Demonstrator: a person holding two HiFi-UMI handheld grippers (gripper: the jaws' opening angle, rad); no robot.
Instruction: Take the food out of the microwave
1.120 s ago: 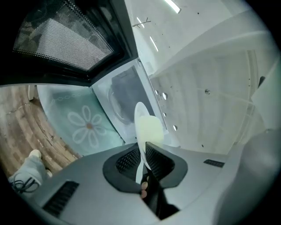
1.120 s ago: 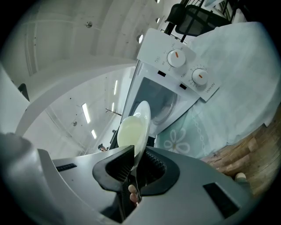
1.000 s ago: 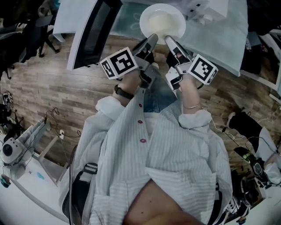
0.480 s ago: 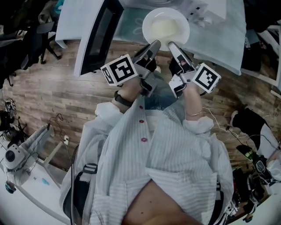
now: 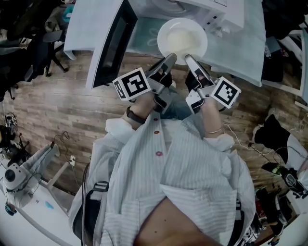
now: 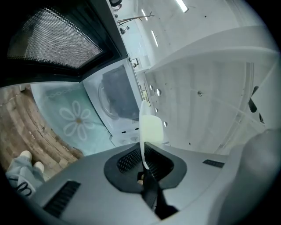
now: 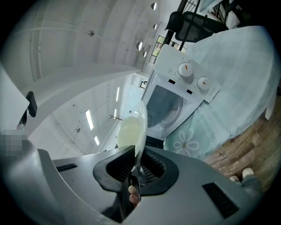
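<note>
In the head view, a person in a striped shirt is holding the two claws side by side, both reaching toward a white plate. The plate is sitting in front of the open microwave, over the pale cloth that is covering the bench. Pale creamy food is filling its middle. The left claw is meeting the plate's near rim on the left, and the right claw is meeting it just beside, on the right. The microwave door is hanging wide open to the left, above the wooden floor.

In the left gripper view, the plate is showing edge-on, with its rim running down between the two pads. The left claw is closing, and its pads are already pressing on that rim. Beyond it, the microwave's cavity is standing open, with the daisy-printed cloth lying below.

In the right gripper view, the right claw is clamping the plate's rim, both pads bearing on it and the food showing on the plate's left face. Behind, the microwave's two knobs are facing the camera, and the cloth is draping down toward the floor.
</note>
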